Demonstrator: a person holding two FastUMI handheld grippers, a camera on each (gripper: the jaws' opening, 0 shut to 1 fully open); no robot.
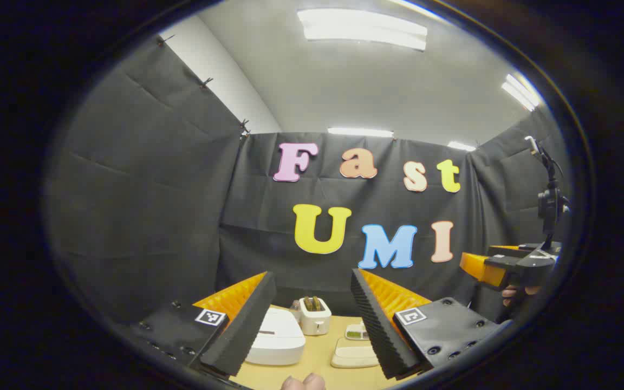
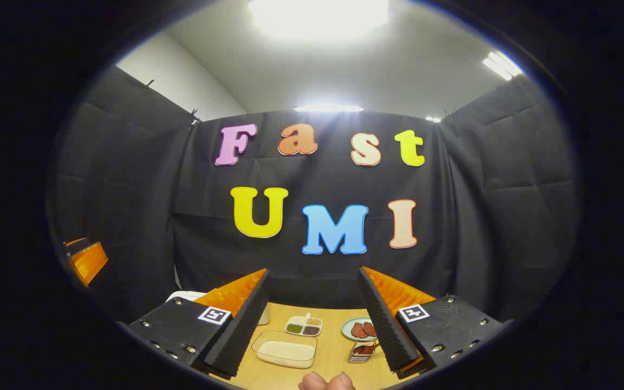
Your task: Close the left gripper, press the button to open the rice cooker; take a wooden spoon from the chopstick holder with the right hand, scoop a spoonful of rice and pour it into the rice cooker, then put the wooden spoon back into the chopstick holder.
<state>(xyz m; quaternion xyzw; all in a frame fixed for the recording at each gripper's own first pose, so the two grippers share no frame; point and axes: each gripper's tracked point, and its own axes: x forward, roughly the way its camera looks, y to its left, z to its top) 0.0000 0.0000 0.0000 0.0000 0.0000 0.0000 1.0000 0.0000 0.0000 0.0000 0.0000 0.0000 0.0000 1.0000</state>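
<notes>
In the left gripper view my left gripper (image 1: 312,274) is held high over the wooden table (image 1: 317,368), open with nothing between its fingers. Below and between them lie the white rice cooker (image 1: 275,338), lid down, and behind it a white chopstick holder (image 1: 314,315) with brownish handles in it. A shallow clear tub of rice (image 1: 354,355) lies to the right. My right gripper (image 1: 482,268) hangs at the far right, a hand under it. In the right gripper view my right gripper (image 2: 313,272) is open and empty above the rice tub (image 2: 285,349). The rice cooker's edge (image 2: 184,296) peeks out at left.
A small divided dish of seasonings (image 2: 304,325) sits behind the rice tub. A pale plate with reddish pieces (image 2: 361,329) and a small container with something brown (image 2: 363,349) lie to its right. The left gripper's orange finger (image 2: 85,261) shows at far left. Fingertips (image 2: 325,382) show at the bottom edge.
</notes>
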